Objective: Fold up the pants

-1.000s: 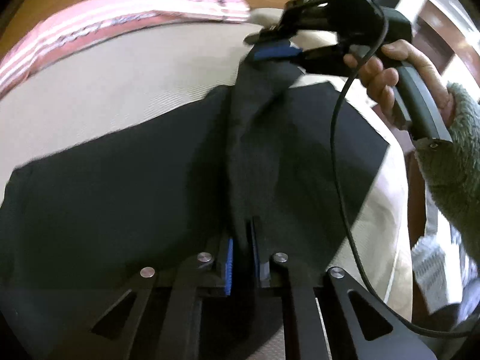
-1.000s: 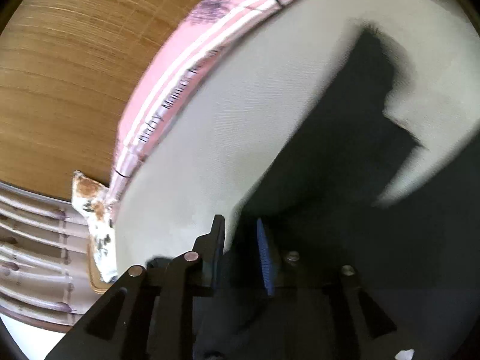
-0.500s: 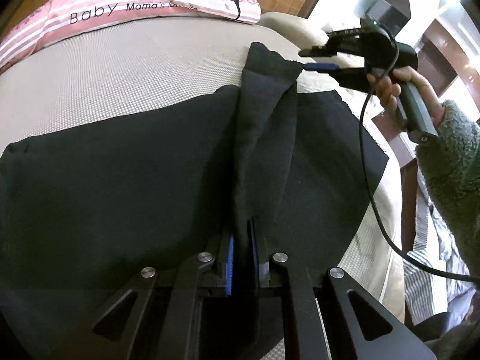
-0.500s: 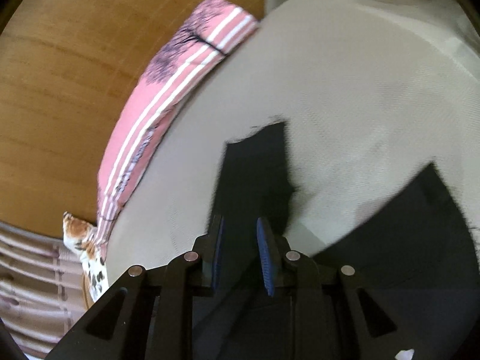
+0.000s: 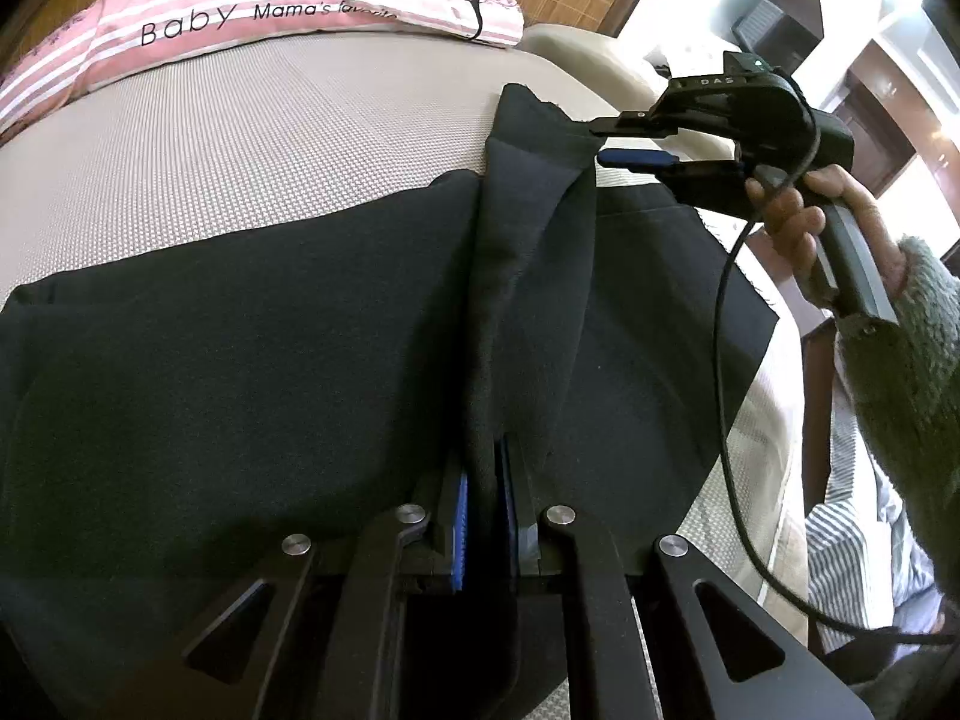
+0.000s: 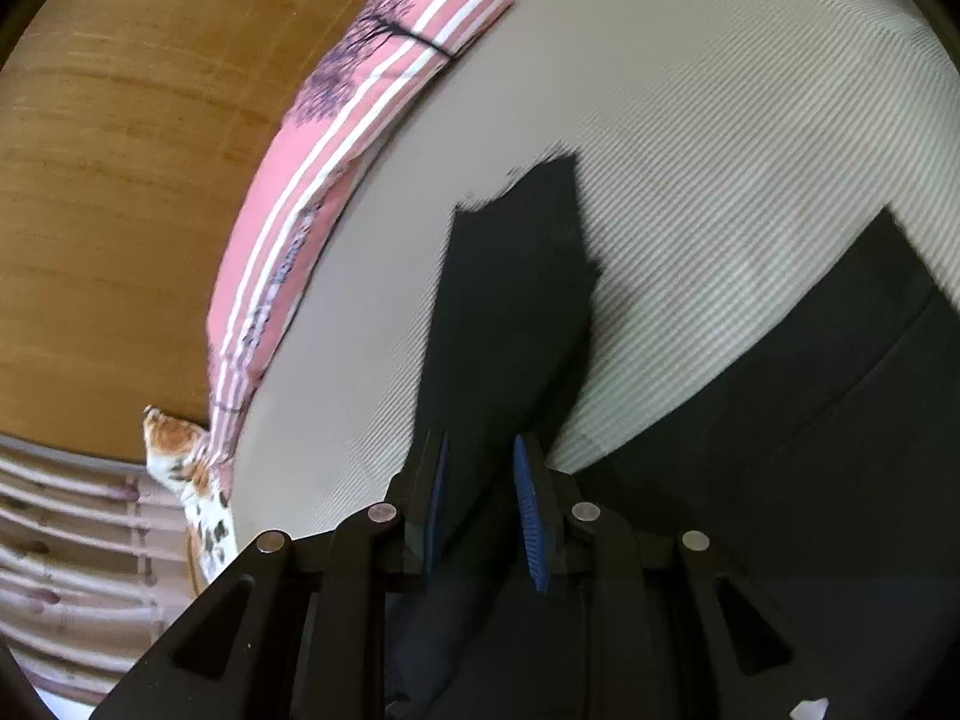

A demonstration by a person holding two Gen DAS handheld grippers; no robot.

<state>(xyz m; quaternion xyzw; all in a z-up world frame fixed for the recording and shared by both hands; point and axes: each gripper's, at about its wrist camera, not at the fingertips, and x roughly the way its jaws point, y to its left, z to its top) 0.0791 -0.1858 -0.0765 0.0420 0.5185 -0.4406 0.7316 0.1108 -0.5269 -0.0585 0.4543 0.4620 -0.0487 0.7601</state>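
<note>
Black pants (image 5: 240, 360) lie spread on a beige bed (image 5: 240, 150). A raised ridge of the cloth runs from my left gripper (image 5: 483, 516) at the near edge to my right gripper (image 5: 600, 141) at the far edge. My left gripper is shut on the near end of the ridge. My right gripper pinches the far corner of the pants (image 6: 510, 312), its jaws closed on the cloth; it also shows in the right wrist view (image 6: 480, 486). The cloth is stretched between the two grippers, lifted a little off the rest of the pants.
A pink striped pillow (image 5: 270, 18) lies along the far side of the bed, also in the right wrist view (image 6: 360, 138). A wooden floor (image 6: 120, 180) lies beyond it. The bed's right edge (image 5: 774, 420) drops off near a striped cloth (image 5: 852, 564).
My right gripper has carried the far corner of the pants further right and away, pulling the ridge taut. My left gripper has kept its hold at the near edge.
</note>
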